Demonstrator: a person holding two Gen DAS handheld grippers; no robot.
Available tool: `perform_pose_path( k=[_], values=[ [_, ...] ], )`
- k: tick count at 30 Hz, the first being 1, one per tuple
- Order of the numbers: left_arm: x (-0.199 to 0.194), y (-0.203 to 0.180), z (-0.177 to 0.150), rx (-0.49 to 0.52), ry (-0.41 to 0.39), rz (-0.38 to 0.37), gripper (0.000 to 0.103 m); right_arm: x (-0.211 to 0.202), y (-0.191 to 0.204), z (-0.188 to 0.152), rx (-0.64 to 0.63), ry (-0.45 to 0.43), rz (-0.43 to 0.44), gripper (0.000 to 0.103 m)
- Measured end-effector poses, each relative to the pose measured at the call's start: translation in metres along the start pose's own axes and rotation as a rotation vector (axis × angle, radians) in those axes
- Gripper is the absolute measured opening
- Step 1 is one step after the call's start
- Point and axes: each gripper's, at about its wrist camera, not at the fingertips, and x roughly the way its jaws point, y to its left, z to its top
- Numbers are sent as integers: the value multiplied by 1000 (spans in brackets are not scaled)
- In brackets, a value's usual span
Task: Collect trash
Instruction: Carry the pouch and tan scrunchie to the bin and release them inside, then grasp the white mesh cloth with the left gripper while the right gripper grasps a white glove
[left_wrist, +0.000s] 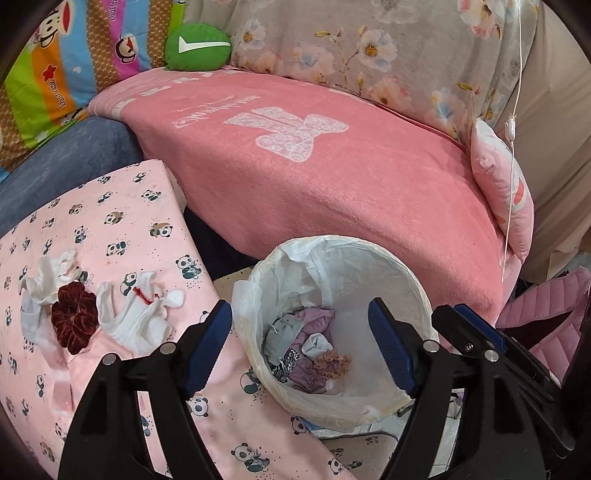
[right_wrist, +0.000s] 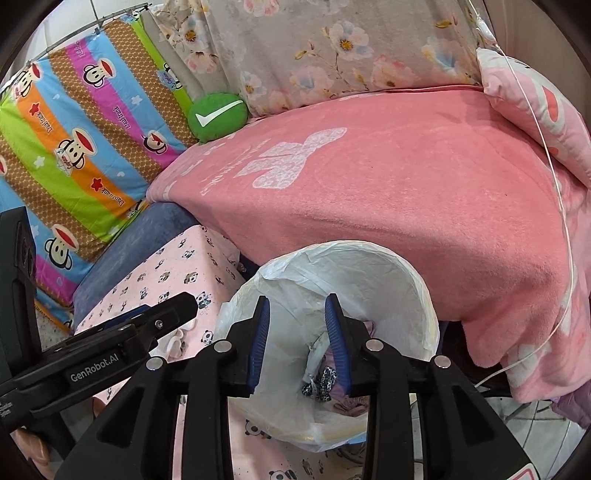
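Only left wrist view shows dark red scrunchie (left_wrist: 75, 322) among white socks (left_wrist: 138, 314), lined bin (left_wrist: 399, 273) part-filled, left gripper (left_wrist: 301, 341) wide, right gripper (right_wrist: 297, 341) narrower, both empty.

Straight ahead of my fingers the lined bin (left_wrist: 332, 321) gapes open, its mouth unblocked, with scraps only at the bottom. Beyond its far rim the pink blanket (left_wrist: 332, 177) rises like a wall. Left of my left fingers (left_wrist: 212, 343) the panda-print table (left_wrist: 122, 221) lies flat, its rags (left_wrist: 136, 317) clear above.
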Motion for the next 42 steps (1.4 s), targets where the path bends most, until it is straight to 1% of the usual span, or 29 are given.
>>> perform_pose_path(
  k=[6,14,30,38,42],
  values=[
    [-9,8,-6,0,-22,41,72,0,10,-3,-14,11,9,35],
    [-21,43,-19,-73,-29,79,72,6,35,-13,-59,38,29,35],
    [-40,139,-55,-225,-19,225,72,29,103,-43,-180,118,79,37],
    [-35,194,-73,-315,26,284,73,52,141,-57,-237,168,101,37],
    [-31,217,-75,-342,42,306,73,65,155,-59,-248,180,104,44]
  ],
)
